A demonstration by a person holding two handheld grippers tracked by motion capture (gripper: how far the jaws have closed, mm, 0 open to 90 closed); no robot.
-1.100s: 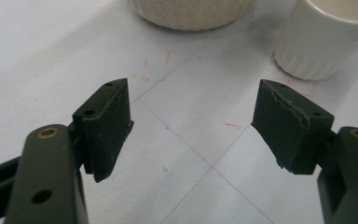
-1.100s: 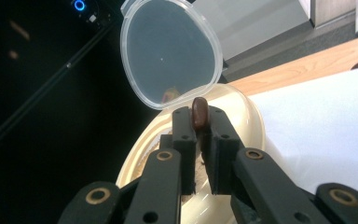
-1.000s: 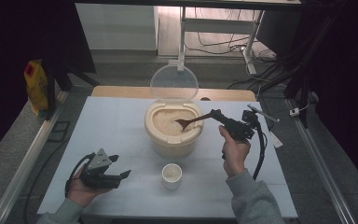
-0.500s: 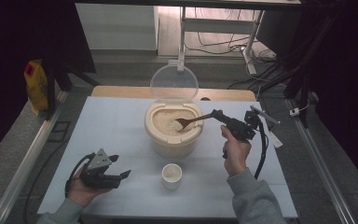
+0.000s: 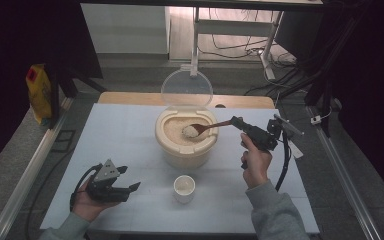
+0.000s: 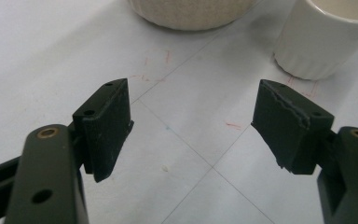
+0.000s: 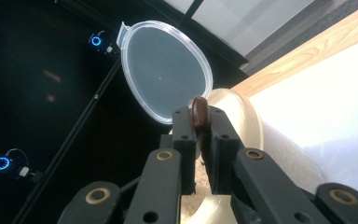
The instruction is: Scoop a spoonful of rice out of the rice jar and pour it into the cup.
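A cream rice container (image 5: 185, 145) stands mid-table with its clear lid (image 5: 186, 89) tipped up behind it. My right gripper (image 5: 237, 123) is shut on the handle of a brown wooden spoon (image 5: 206, 128), whose bowl carries a heap of rice above the container. In the right gripper view the spoon handle (image 7: 199, 113) sits clamped between the jaws, with the lid (image 7: 166, 70) and the container rim (image 7: 249, 116) beyond. A small white cup (image 5: 184, 188) stands in front of the container. My left gripper (image 5: 131, 189) rests open near the table's front left, jaws empty; the cup (image 6: 326, 39) lies ahead of it.
A yellow bag (image 5: 38, 93) stands off the table at the far left. A metal frame with cables rises behind the table. The white table surface (image 5: 120, 135) stretches bare to the left of the container. Dark equipment fills the right side.
The spoon's bowl has risen out of the rice with a heap on it and drawn slightly toward the right. The left gripper has stayed put.
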